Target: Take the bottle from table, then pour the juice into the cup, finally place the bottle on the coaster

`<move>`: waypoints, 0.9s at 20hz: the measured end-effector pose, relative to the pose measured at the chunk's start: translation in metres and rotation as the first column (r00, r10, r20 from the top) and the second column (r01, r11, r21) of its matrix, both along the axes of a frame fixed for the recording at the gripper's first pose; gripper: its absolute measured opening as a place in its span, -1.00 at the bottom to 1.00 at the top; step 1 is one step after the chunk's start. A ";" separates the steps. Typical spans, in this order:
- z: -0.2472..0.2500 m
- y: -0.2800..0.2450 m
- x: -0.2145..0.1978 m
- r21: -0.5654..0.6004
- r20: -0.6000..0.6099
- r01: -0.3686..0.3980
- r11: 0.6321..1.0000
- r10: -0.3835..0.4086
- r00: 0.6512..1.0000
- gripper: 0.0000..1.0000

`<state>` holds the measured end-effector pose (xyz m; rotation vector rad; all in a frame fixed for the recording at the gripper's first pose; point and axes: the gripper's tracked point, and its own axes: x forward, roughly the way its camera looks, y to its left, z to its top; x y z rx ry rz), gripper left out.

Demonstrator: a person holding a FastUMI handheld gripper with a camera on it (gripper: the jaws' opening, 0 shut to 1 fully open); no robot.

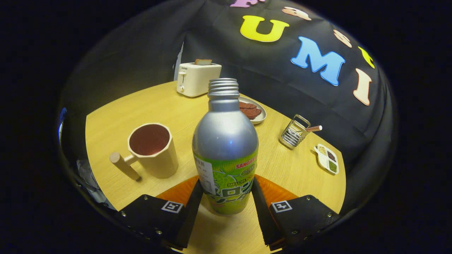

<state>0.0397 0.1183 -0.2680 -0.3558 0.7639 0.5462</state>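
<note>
Bottle [225, 148], uncapped and upright on the table [169, 106], stands clamped between both fingers of my tool [226, 192], the cup [153, 149] just beside it; I judge I should lift it straight and level, tipping only above the cup.

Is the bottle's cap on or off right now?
Off. The bottle, upright between the gripper fingers, shows bare screw threads at its neck with no cap over them.

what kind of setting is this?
Probably a mock breakfast table in a recording booth: a toaster with bread, a cup, and the gripper shut on a bottle, before a cloth wall.
</note>
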 end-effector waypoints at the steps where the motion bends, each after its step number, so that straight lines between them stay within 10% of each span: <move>1: 0.000 0.002 0.005 0.032 -0.003 0.010 0.999 -0.010 1.000 0.52; 18: -0.015 0.016 0.079 0.255 0.015 0.124 0.959 -0.133 0.991 0.52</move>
